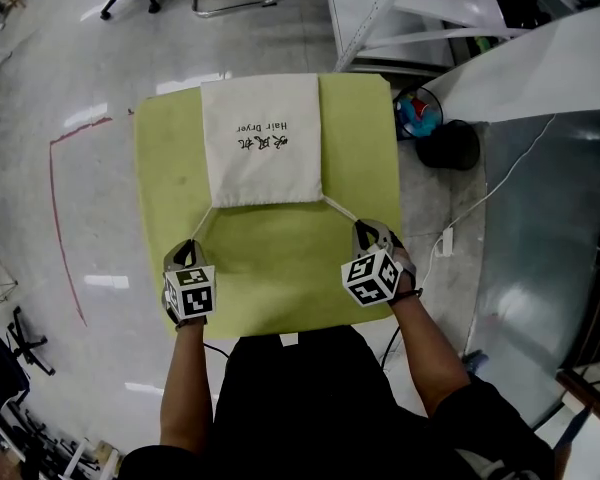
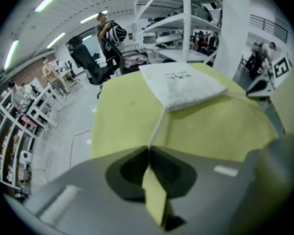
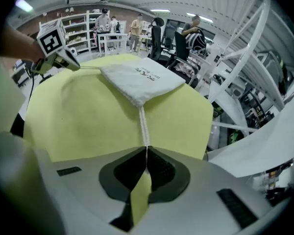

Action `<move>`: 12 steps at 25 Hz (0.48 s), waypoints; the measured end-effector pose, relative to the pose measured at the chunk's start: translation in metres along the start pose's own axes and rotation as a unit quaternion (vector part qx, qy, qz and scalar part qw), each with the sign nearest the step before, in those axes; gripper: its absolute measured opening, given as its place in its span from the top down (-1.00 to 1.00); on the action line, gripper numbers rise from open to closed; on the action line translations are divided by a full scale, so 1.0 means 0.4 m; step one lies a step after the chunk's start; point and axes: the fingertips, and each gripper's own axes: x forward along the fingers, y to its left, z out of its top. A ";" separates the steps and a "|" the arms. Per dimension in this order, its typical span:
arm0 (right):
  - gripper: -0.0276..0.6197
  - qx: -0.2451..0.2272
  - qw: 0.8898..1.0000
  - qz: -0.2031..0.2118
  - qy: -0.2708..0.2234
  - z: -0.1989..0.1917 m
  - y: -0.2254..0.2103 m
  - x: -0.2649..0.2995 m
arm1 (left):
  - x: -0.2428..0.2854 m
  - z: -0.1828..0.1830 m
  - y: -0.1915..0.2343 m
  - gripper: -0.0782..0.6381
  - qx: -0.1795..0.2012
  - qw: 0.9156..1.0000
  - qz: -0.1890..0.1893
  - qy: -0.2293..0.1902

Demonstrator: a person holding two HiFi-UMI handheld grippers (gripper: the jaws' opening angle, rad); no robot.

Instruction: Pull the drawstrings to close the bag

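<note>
A cream, dark-lettered bag [image 1: 261,138] with white drawstrings [image 1: 340,209] on a yellow-green table [image 1: 170,183].

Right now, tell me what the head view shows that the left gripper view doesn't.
Only the head view: the person's forearms and a black bin on the floor beside the table. Only the left gripper view: the jaws of the left gripper shut on the left drawstring, plus people and an office chair behind. Both: the white bag, the yellow-green table and that drawstring running to the bag's corner.
</note>
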 end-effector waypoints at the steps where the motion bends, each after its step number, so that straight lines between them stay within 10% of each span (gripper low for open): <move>1: 0.88 -0.015 1.000 -0.019 -0.003 -0.002 -0.009 -0.010 | -0.008 -0.002 0.013 0.72 0.014 1.000 0.014 -0.003; 6: 0.88 -0.063 0.991 -0.118 -0.020 0.005 -0.061 -0.067 | -0.043 -0.005 0.088 0.72 0.102 0.990 0.092 -0.018; 12: 0.88 -0.050 0.981 -0.182 -0.045 0.035 -0.100 -0.137 | -0.102 0.022 0.164 0.72 0.094 0.984 0.135 -0.066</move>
